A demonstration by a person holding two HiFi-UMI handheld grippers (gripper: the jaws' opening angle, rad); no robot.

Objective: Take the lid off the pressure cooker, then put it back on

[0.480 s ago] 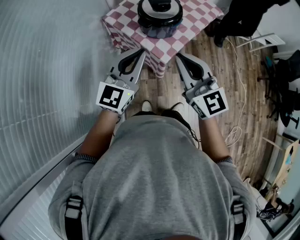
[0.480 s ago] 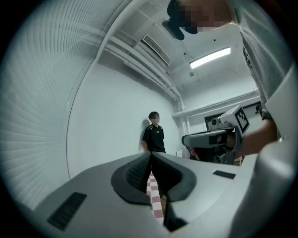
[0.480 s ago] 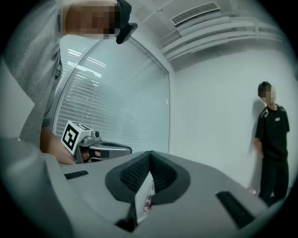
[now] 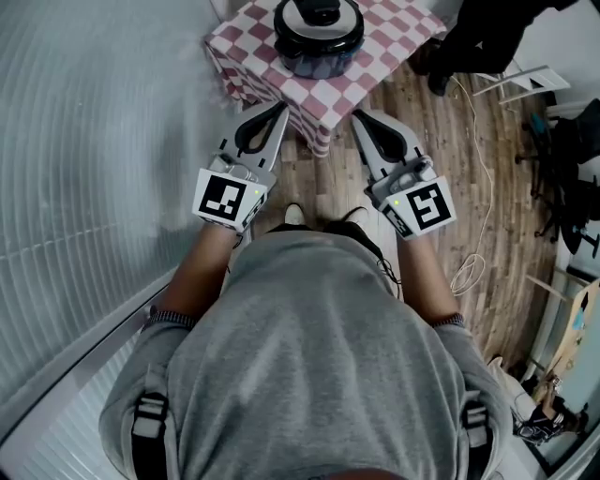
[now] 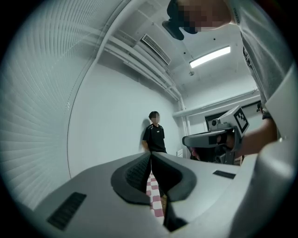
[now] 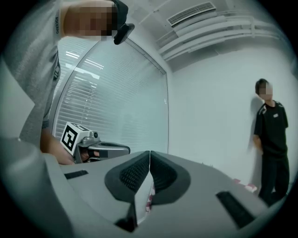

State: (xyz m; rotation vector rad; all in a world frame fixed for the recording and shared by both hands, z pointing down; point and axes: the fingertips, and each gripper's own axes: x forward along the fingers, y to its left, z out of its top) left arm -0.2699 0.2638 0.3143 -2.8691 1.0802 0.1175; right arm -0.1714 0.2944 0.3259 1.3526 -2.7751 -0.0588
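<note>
Head view first: we see the pressure cooker (image 4: 319,42) sitting on the checkered table (image 4: 248,52) with its lid (image 4: 320,16) on, so whatever's inside is hidden from us. Both grippers hang near the table's front corner, well apart from the cooker. Our left gripper (image 4: 279,106) has its jaws pressed together, tips meeting, nothing between them. Same deal with the right gripper (image 4: 360,116): jaws together, empty, touching nothing. Someone in black (image 5: 154,135) stands by the far wall.

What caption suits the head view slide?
Shut and empty, the left gripper and right gripper hover short of the lidded pressure cooker on the checkered table.
</note>
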